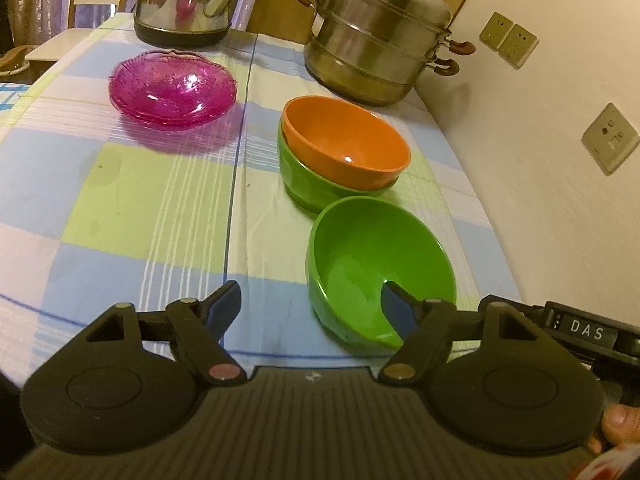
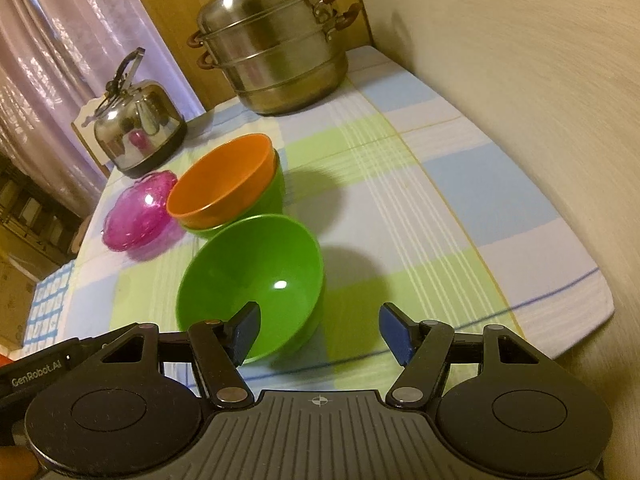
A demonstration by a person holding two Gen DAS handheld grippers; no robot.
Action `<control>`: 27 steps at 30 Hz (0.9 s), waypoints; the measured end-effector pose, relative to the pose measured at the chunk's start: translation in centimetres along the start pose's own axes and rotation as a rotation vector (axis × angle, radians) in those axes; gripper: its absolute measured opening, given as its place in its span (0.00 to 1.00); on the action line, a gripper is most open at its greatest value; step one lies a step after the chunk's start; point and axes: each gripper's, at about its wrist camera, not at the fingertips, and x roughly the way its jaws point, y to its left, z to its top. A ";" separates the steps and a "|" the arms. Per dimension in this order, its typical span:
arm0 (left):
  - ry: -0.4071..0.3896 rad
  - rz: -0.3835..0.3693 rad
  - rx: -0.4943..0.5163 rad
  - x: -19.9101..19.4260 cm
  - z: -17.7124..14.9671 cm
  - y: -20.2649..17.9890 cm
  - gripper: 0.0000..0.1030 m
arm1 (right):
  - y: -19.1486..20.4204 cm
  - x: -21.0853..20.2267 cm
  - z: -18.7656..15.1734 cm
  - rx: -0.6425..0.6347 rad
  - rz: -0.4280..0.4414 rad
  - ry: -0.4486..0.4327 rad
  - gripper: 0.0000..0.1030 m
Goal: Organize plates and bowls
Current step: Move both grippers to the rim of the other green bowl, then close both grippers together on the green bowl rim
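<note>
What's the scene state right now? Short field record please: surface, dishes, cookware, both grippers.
surface: table with checked cloth
loose bowl: green bowl, nearest both grippers, tilted
stack: orange bowl nested in second green bowl
plates: pink glass plates, stacked
cookware: kettle, steamer pot, at the far end
left gripper: open, holding nothing
right gripper: open, holding nothing

Left wrist view: low over the near edge of the checked tablecloth [image 1: 120,200], tilted downward, facing the far edge with the kettle [image 1: 188,0] and steamer pot [image 1: 376,40]; wall along the right edge. Right wrist view: same near edge, closer to the wall-side corner, tilted downward, angled toward the far left corner. Both close to the lone green bowl [image 1: 380,264], just ahead of the fingers. Shared: green bowl, orange bowl [image 2: 224,176], pink glass plates [image 2: 136,216], kettle, steamer pot.
</note>
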 end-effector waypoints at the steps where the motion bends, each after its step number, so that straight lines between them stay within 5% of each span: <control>1: 0.004 0.001 0.000 0.6 0.2 0.0 0.67 | -0.1 0.5 0.3 0.000 -0.001 0.003 0.63; 13: 0.072 -0.027 0.002 5.7 0.9 0.5 0.32 | -1.1 5.1 1.5 -0.007 0.000 0.074 0.34; 27: 0.090 -0.032 0.022 8.0 1.8 0.7 0.14 | -0.6 7.3 1.8 -0.033 -0.005 0.102 0.18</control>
